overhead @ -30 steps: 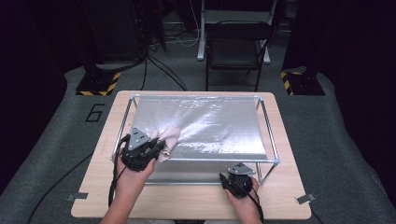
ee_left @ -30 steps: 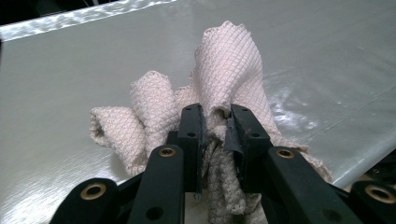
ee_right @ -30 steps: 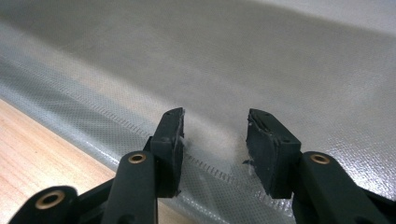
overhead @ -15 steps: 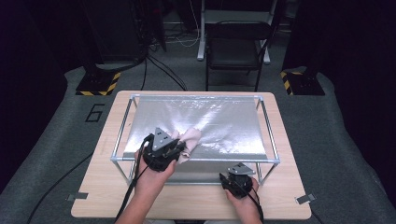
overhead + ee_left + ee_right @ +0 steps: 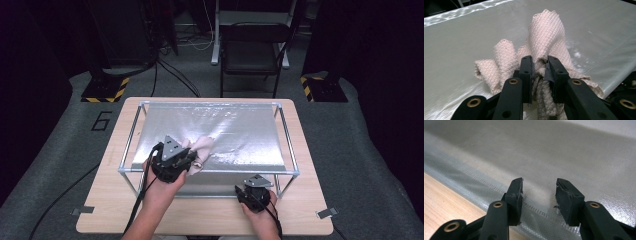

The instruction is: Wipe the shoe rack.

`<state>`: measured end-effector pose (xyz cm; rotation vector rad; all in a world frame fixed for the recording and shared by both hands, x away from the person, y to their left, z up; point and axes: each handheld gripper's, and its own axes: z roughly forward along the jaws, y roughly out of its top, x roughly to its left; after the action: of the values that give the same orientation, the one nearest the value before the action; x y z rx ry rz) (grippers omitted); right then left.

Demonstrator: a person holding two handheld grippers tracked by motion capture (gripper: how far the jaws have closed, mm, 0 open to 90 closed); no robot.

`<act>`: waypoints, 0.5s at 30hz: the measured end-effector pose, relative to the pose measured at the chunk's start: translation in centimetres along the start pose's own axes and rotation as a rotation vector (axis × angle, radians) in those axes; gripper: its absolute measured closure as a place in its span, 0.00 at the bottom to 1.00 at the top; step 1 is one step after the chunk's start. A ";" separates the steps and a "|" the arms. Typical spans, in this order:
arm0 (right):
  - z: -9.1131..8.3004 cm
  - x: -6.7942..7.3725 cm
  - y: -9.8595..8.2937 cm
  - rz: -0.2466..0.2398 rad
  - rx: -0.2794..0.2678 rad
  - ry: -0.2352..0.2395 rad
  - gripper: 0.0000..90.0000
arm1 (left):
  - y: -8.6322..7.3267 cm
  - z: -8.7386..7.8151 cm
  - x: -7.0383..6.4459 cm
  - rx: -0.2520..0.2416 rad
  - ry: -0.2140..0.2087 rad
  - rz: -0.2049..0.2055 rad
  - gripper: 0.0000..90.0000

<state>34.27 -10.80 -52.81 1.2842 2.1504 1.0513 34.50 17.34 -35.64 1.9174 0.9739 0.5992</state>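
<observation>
**Left tool pinching a cloth on the silver sheet**

Left: the left tool (image 5: 186,161) is held over the near-left part of the silver sheet (image 5: 235,135), which is stretched across a metal frame (image 5: 131,137) on the wooden table (image 5: 110,200). Its jaws are pressed together on a bunched fold of the pale pink cloth (image 5: 201,150); in the left gripper view the cloth (image 5: 546,42), with its diamond weave, rises in folds above the left tool (image 5: 539,65) and spreads onto the sheet (image 5: 461,45) on both sides of the jaws. Part of the cloth hangs down between the jaws.

Right: the right tool (image 5: 252,191) sits at the near edge of the frame, to the right of centre, well apart from the cloth. In the right gripper view the right tool (image 5: 538,187) has its jaws spread with nothing between them, just above the sheet's (image 5: 574,152) stitched near hem, with bare table (image 5: 446,205) at lower left.
</observation>
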 end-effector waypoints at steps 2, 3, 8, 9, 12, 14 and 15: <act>0.0 0.0 0.0 0.000 0.000 0.000 0.63 | -0.2 -0.4 0.7 0.001 0.012 -0.014 0.83; 0.0 0.0 0.0 0.000 0.000 0.000 0.63 | -0.3 -0.5 0.9 -0.002 0.014 -0.017 0.83; 0.0 0.0 0.0 0.000 0.000 0.000 0.63 | -0.5 -0.5 1.1 -0.010 0.004 -0.042 0.83; 0.0 0.0 0.0 -0.001 0.000 0.000 0.63 | -0.5 -0.5 1.0 -0.003 0.007 -0.037 0.83; 0.0 0.0 0.0 0.000 0.000 0.000 0.63 | -0.4 -0.2 0.7 -0.007 -0.003 -0.049 0.83; 0.1 0.0 0.0 -0.005 0.000 -0.009 0.63 | -0.2 0.2 0.3 -0.011 -0.008 -0.042 0.83; 0.1 0.0 0.0 -0.013 -0.001 -0.011 0.64 | -0.1 0.3 0.1 -0.007 -0.009 -0.038 0.83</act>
<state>34.33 -10.81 -52.83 1.2707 2.1477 1.0373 34.68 17.30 -35.89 1.8894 0.9987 0.5710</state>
